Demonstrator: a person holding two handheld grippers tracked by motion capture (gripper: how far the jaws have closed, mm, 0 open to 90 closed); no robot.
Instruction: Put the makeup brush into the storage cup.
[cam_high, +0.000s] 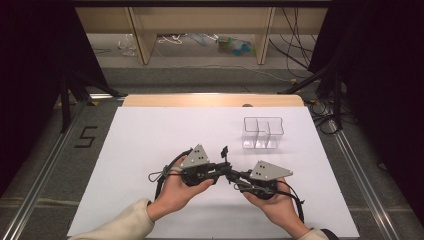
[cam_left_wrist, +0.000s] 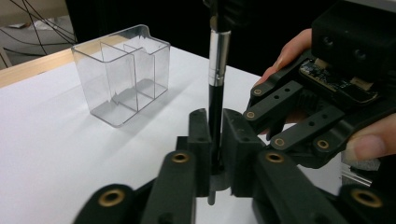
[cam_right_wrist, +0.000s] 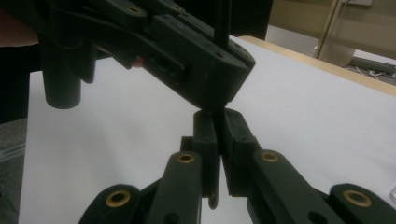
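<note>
Above white sheet (cam_high: 150, 140), both hands level, jaws pinching upright pen (cam_left_wrist: 217, 65)

L claw (cam_high: 223, 168): blk, brass rivets, grey 3-corner plate | R claw (cam_high: 239, 181): same | sleeves: cream

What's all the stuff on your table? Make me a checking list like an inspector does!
Surface: white sheet covers the table, flat and clean.
Job's things: black and silver pen is held upright. The clear organizer stands apart from it, with its compartments empty.
Clutter: nothing seen on the sheet.
Grippers: left gripper is shut on the pen. The right gripper is shut on what looks like the pen's lower end, just under the left one.
Cables: a black cable loops from the left gripper. Loose floor cables lie beyond the table.
Surroundings: wooden furniture legs, a number 5 marked on the floor, dark curtains at the sides.
</note>
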